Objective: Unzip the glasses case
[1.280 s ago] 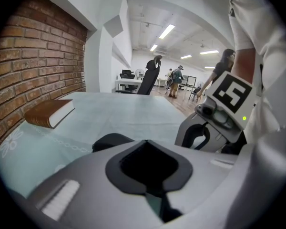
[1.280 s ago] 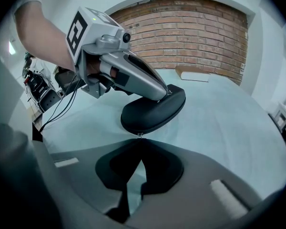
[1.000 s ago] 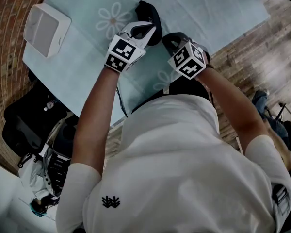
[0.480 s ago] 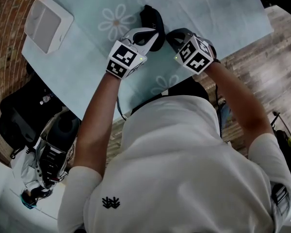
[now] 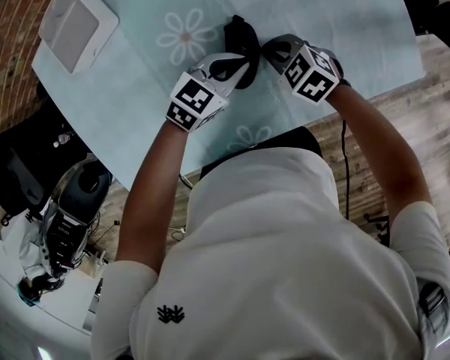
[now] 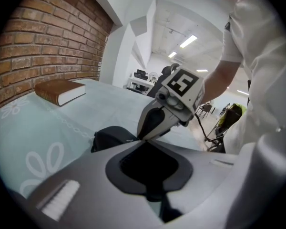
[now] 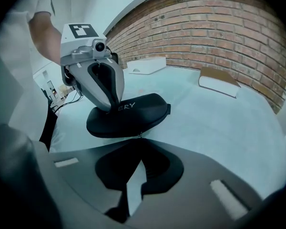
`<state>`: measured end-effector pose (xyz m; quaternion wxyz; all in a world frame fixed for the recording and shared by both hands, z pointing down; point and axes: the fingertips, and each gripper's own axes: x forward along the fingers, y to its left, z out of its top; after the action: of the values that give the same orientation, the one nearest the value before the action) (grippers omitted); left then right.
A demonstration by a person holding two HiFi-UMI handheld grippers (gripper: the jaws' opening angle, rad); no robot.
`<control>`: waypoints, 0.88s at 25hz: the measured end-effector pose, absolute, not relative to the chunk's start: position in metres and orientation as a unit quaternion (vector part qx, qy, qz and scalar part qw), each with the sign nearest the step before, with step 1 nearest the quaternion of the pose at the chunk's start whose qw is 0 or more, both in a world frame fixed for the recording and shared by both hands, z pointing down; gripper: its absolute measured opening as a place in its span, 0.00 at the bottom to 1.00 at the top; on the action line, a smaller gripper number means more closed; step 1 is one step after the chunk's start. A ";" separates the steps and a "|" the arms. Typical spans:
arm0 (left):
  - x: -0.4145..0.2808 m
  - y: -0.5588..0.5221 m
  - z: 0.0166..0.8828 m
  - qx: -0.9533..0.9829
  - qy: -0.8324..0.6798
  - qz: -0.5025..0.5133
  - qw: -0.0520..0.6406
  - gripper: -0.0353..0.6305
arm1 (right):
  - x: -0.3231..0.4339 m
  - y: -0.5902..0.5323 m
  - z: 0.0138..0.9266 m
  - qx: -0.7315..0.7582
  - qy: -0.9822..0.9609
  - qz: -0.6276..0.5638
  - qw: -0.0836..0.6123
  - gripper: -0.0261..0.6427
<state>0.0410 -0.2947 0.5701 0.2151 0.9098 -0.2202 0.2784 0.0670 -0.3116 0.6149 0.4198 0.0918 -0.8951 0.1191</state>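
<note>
The clenched left gripper [image 7: 109, 105] presses down on the glasses case [image 7: 133, 116]; the right gripper [image 7: 139, 141] pinches the zipper pull [image 7: 139, 135] at its near edge.

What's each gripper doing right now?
Left gripper: shut, tips pressing on the glasses case.
Right gripper: shut on the zipper pull.

Glasses case [image 5: 238, 31] on table [image 5: 345, 28]; box [image 5: 70, 26] well to its left.
</note>
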 end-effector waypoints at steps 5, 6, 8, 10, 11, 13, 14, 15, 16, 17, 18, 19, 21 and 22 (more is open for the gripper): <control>0.036 -0.296 0.571 0.907 -0.233 0.269 0.227 0.13 | 0.060 -0.331 0.614 0.049 -0.897 0.090 0.430 0.04; 0.035 -0.296 0.571 0.906 -0.236 0.268 0.229 0.13 | 0.060 -0.334 0.615 0.042 -0.897 0.086 0.432 0.04; 0.034 -0.296 0.571 0.903 -0.241 0.266 0.235 0.13 | 0.057 -0.341 0.614 0.025 -0.897 0.073 0.436 0.04; 0.033 -0.295 0.571 0.901 -0.243 0.262 0.245 0.13 | 0.056 -0.347 0.616 0.007 -0.896 0.062 0.440 0.04; 0.034 -0.296 0.570 0.901 -0.244 0.259 0.249 0.13 | 0.055 -0.350 0.616 -0.002 -0.895 0.056 0.443 0.04; 0.037 -0.297 0.566 0.900 -0.245 0.255 0.253 0.13 | 0.054 -0.356 0.616 -0.019 -0.894 0.040 0.445 0.04; 0.037 -0.297 0.564 0.900 -0.245 0.254 0.255 0.13 | 0.052 -0.358 0.615 -0.027 -0.894 0.032 0.447 0.04; 0.037 -0.297 0.564 0.899 -0.247 0.254 0.257 0.13 | 0.051 -0.360 0.615 -0.035 -0.893 0.026 0.449 0.04; 0.037 -0.297 0.563 0.898 -0.248 0.254 0.258 0.13 | 0.050 -0.362 0.614 -0.042 -0.892 0.020 0.450 0.04; 0.038 -0.297 0.563 0.898 -0.250 0.254 0.260 0.13 | 0.049 -0.364 0.613 -0.048 -0.891 0.015 0.452 0.04; 0.039 -0.297 0.562 0.897 -0.251 0.254 0.261 0.13 | 0.049 -0.365 0.613 -0.054 -0.890 0.010 0.453 0.04; 0.041 -0.296 0.562 0.896 -0.252 0.254 0.262 0.13 | 0.049 -0.367 0.613 -0.059 -0.889 0.005 0.454 0.04; 0.043 -0.296 0.562 0.896 -0.254 0.254 0.261 0.13 | 0.048 -0.370 0.613 -0.068 -0.887 -0.008 0.456 0.04; 0.044 -0.295 0.563 0.896 -0.253 0.255 0.260 0.13 | 0.046 -0.371 0.614 -0.071 -0.887 -0.013 0.456 0.04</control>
<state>0.0439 -0.2953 0.5633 0.2599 0.8964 -0.2533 0.2546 0.0462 -0.3714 0.6144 0.4564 -0.0711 -0.8868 -0.0135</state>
